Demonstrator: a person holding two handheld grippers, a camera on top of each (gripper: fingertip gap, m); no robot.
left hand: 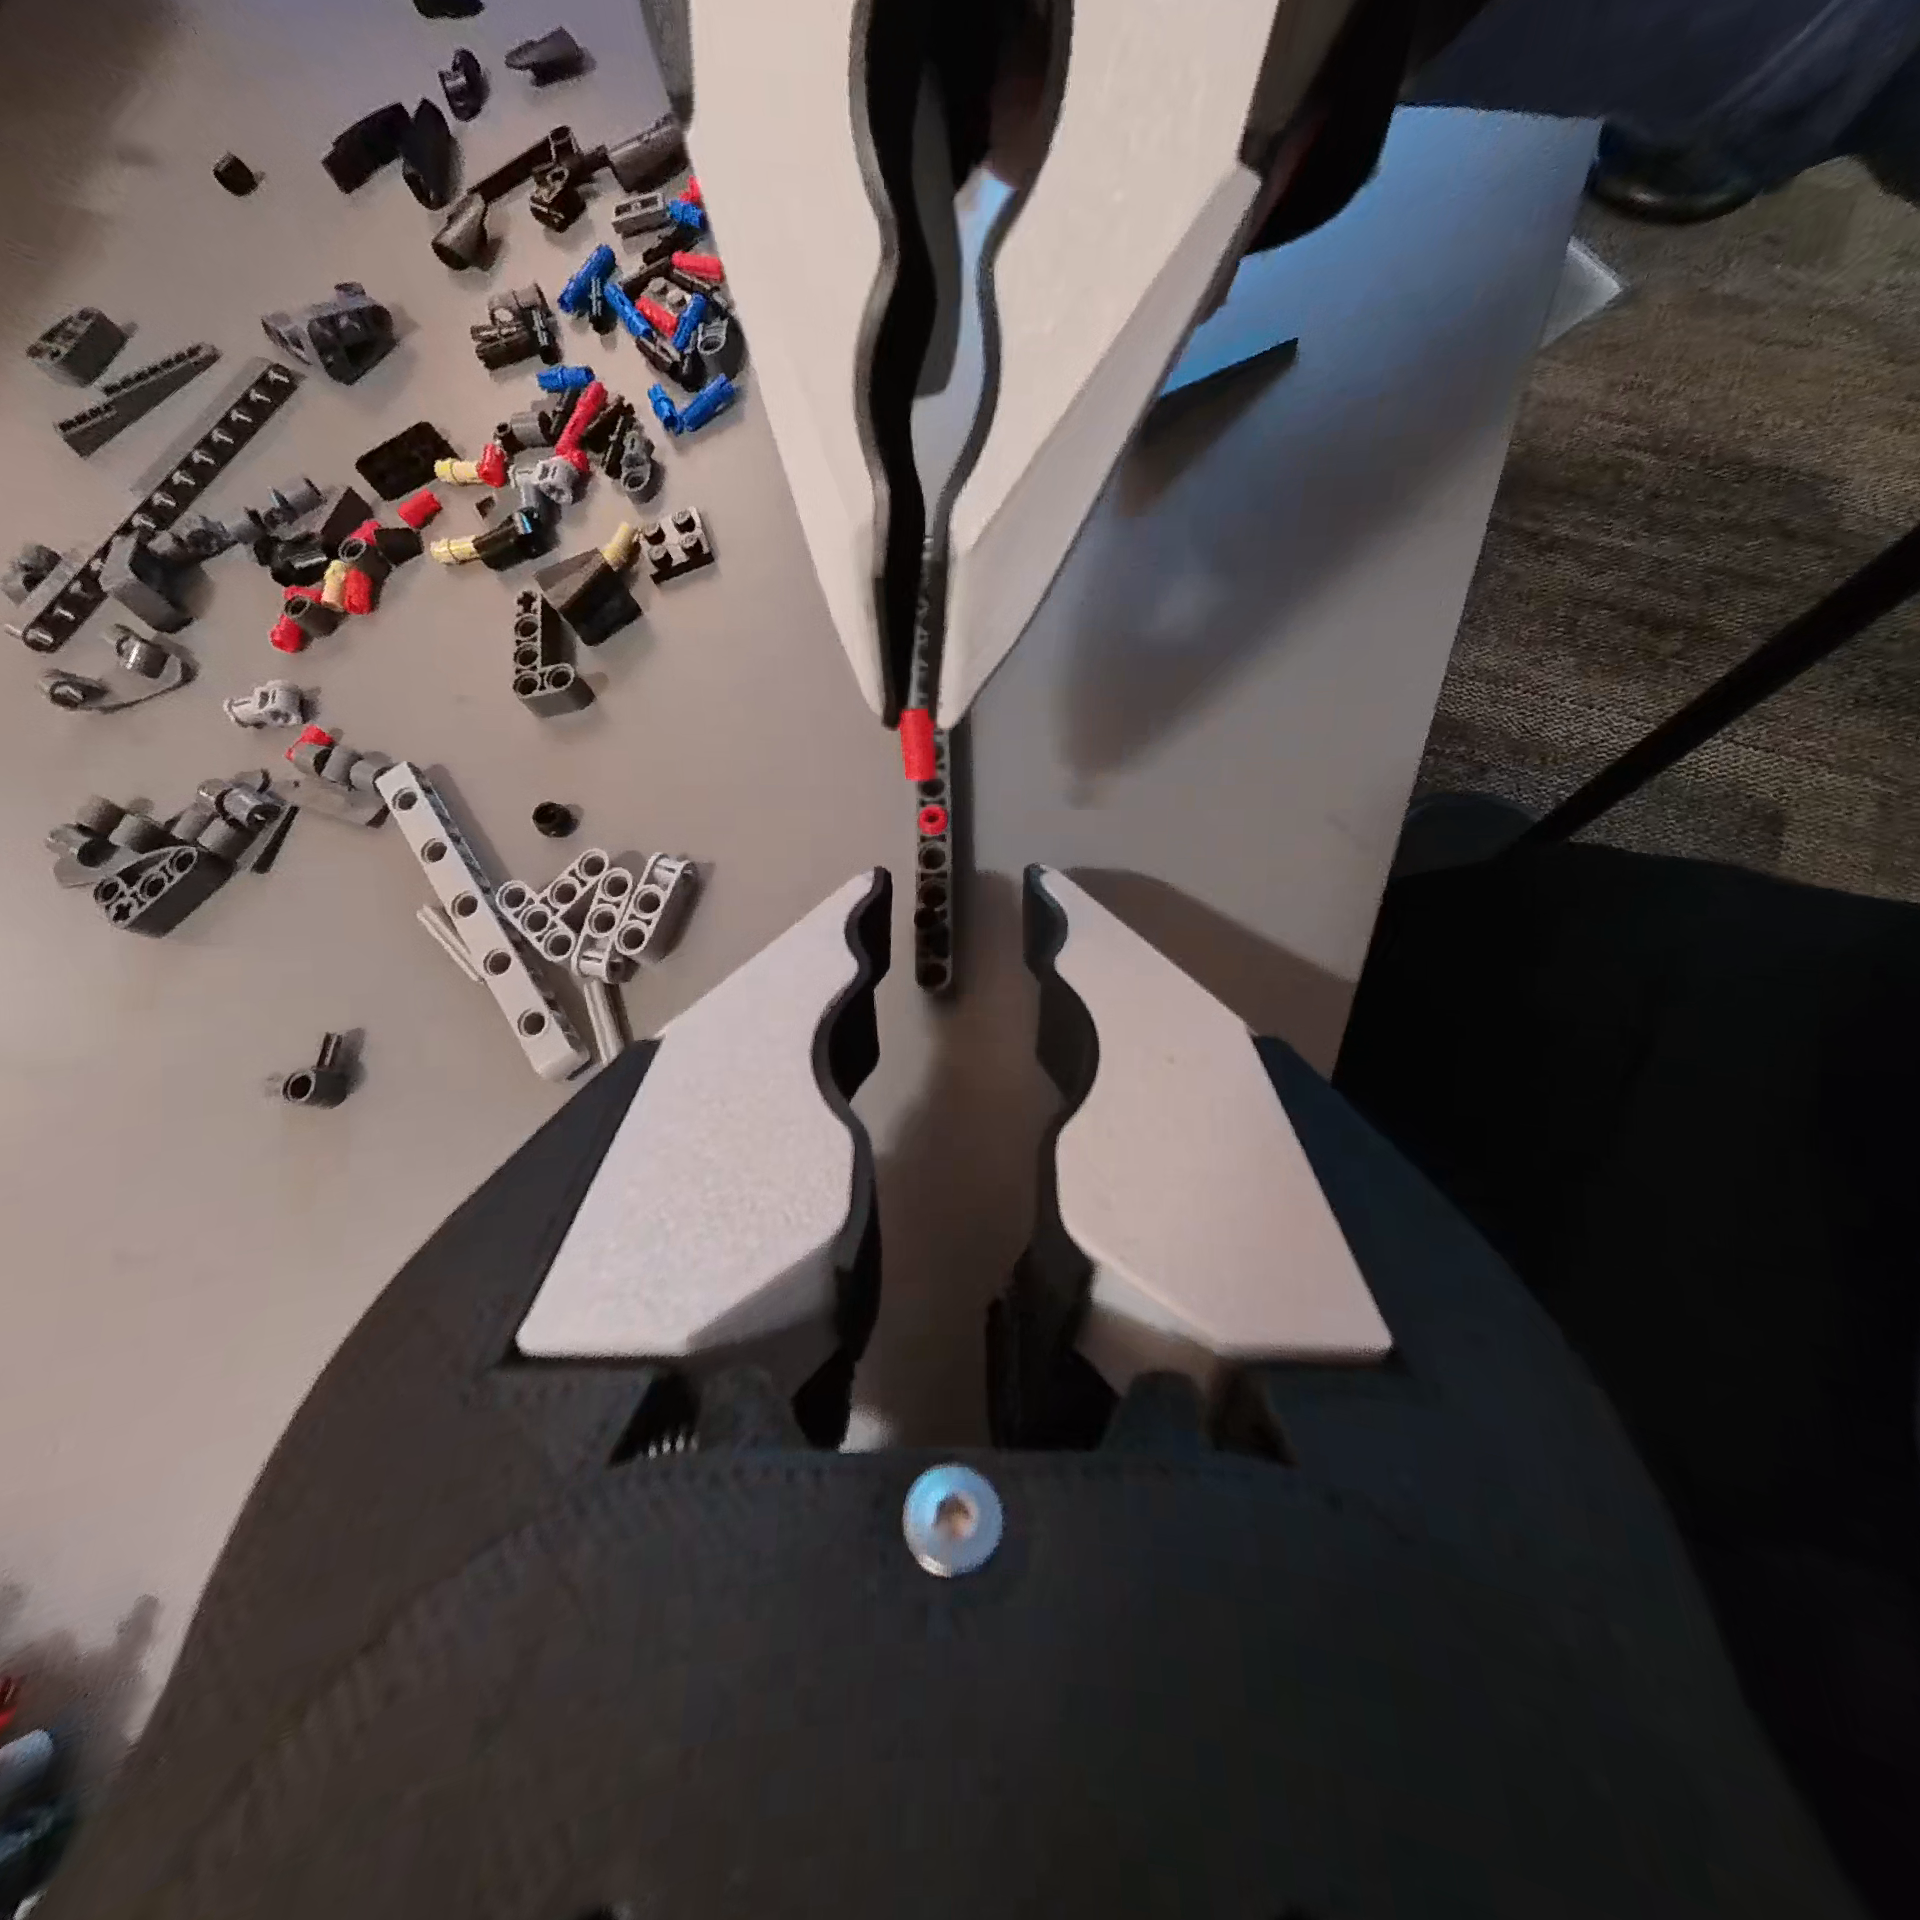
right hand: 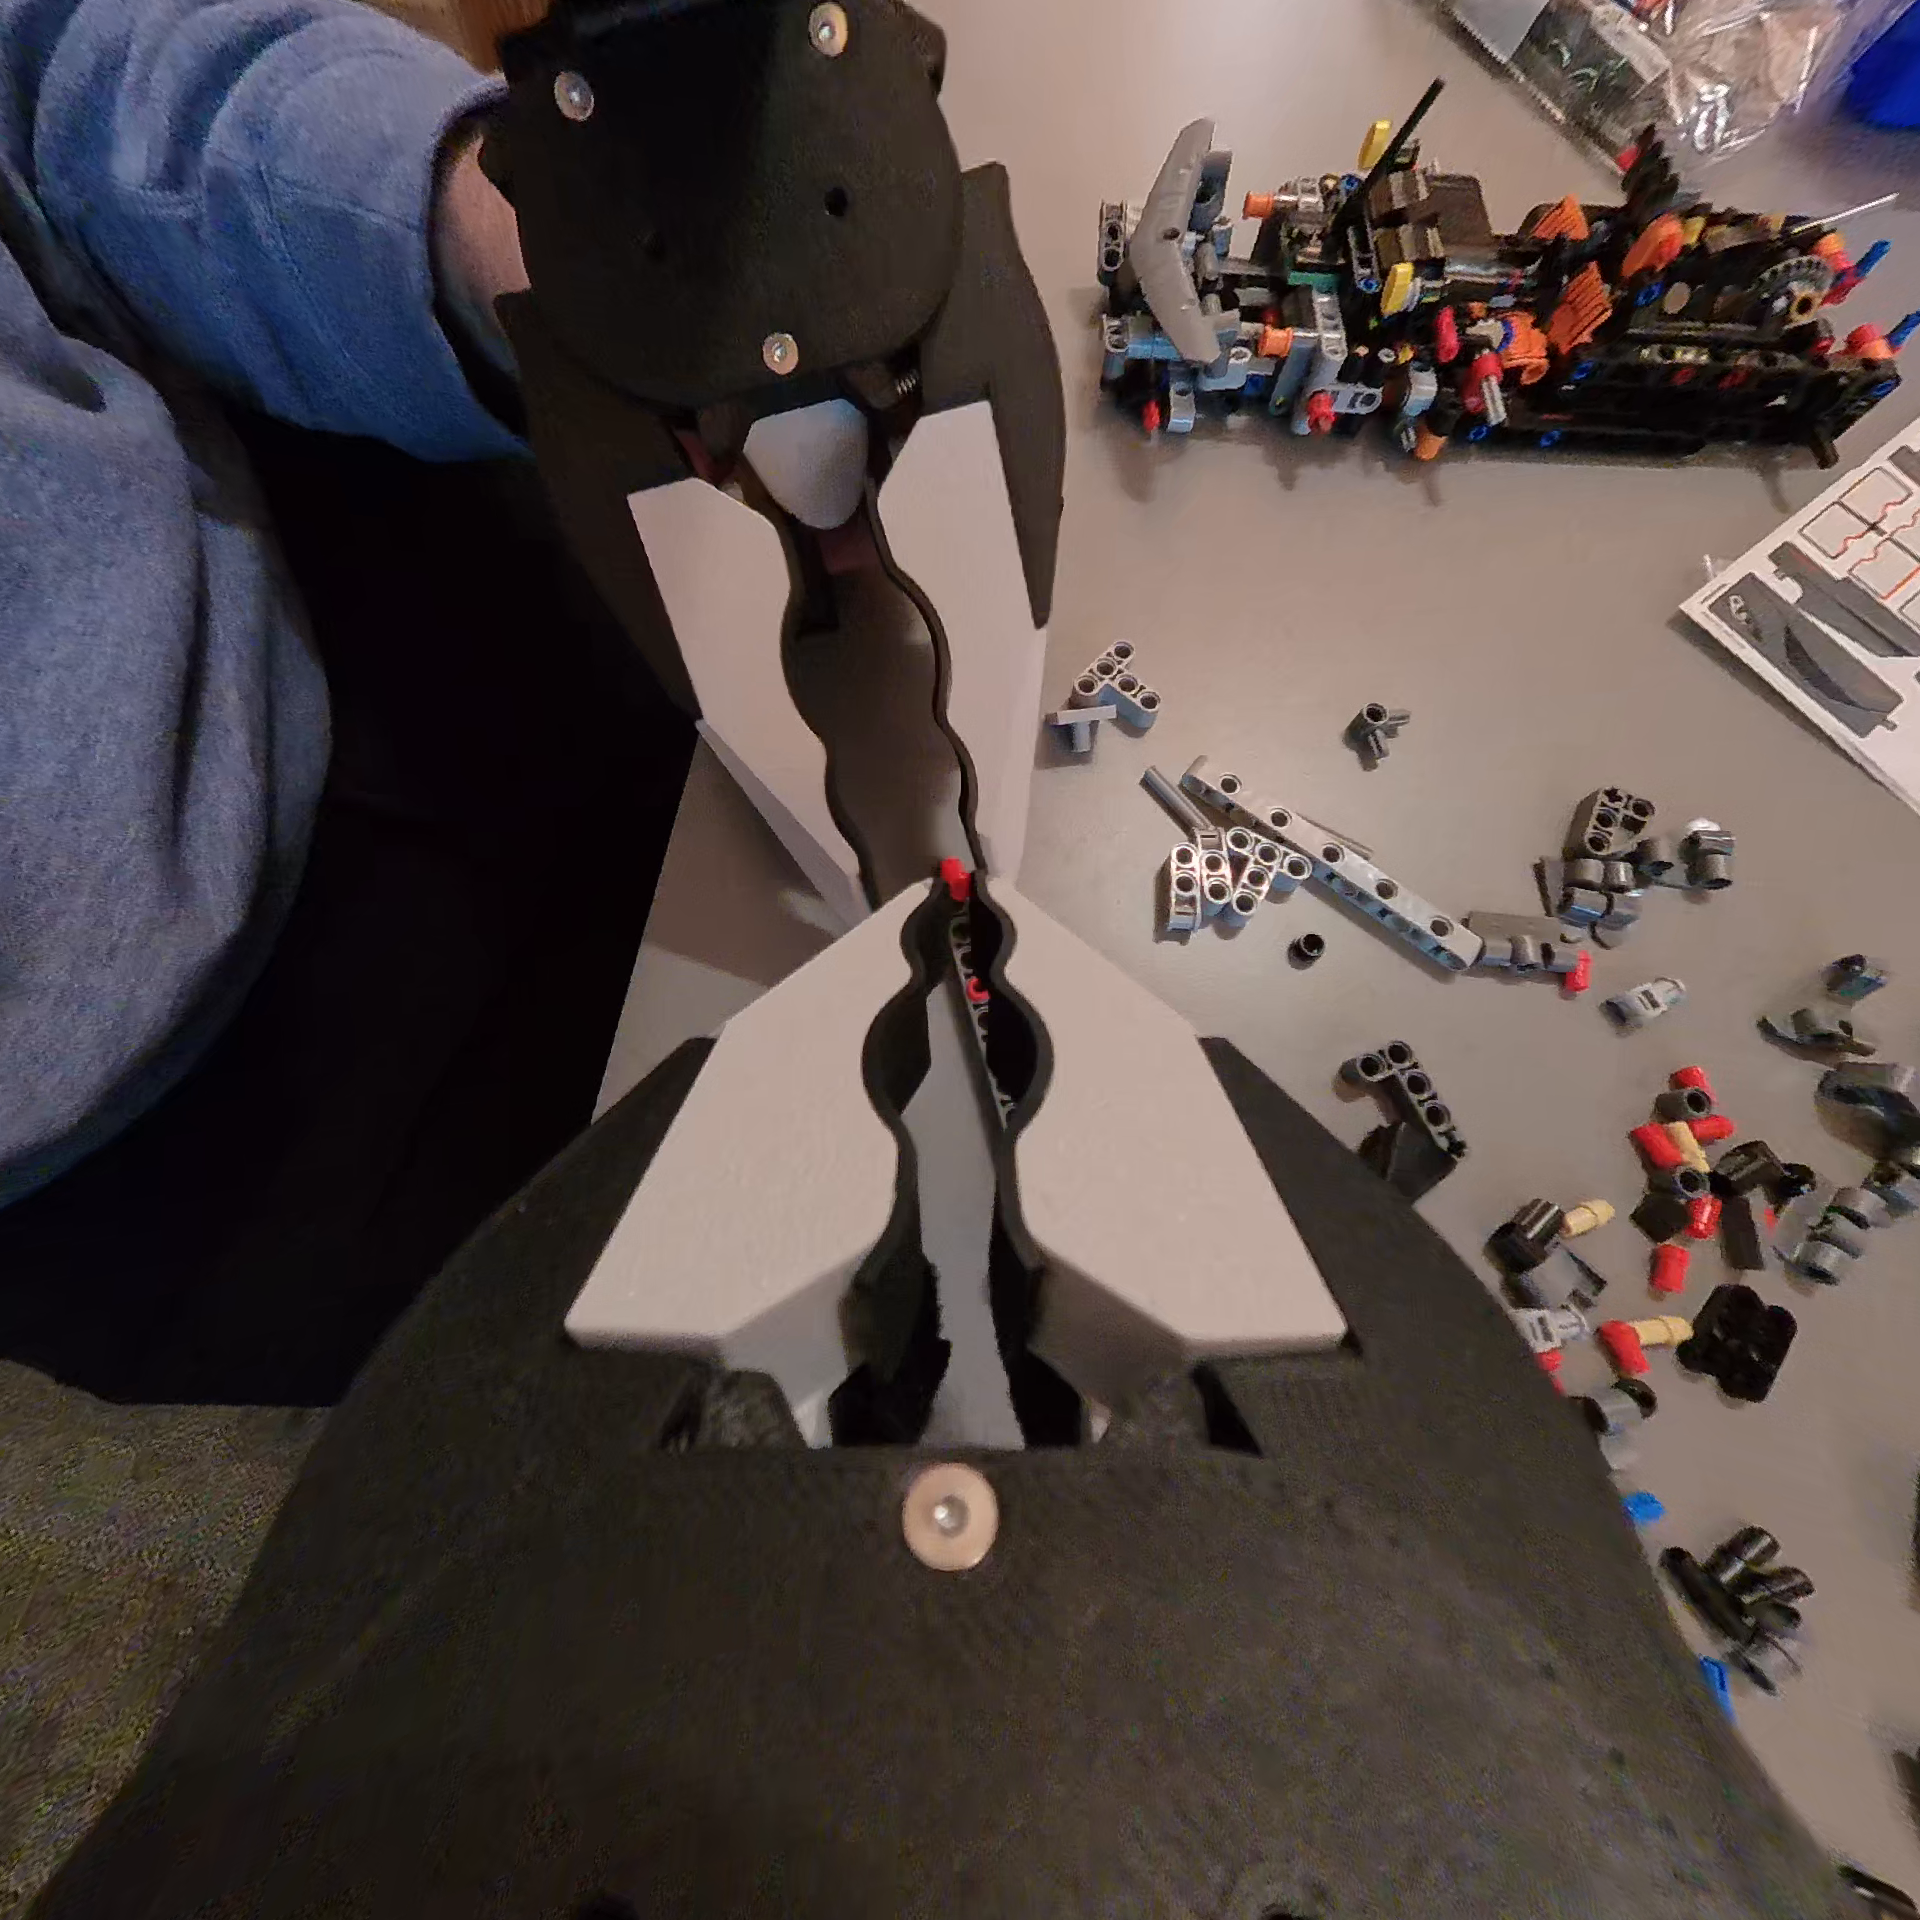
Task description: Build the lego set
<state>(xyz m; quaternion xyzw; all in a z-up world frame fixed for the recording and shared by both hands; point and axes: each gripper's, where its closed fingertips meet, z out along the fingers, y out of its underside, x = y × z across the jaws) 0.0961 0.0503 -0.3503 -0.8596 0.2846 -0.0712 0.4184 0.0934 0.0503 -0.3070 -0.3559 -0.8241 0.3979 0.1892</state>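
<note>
Between the facing grippers: black Technic liftarm beam (left hand: pixel 932 904) with red pins, pinched by right gripper (right hand: pixel 961 894), left gripper (left hand: pixel 956 883) spread around its free end; light, rigid, likely best gripped across flat sides.

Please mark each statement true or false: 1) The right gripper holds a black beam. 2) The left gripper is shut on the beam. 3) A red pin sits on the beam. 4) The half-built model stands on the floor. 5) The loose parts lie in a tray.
1) True: the right gripper is shut on the black beam.
2) False: the left gripper is open, its fingers on either side of the beam's free end.
3) True: a red pin sits on it.
4) False: the half-built model stands on the grey table.
5) False: the loose parts lie scattered directly on the table.
</note>
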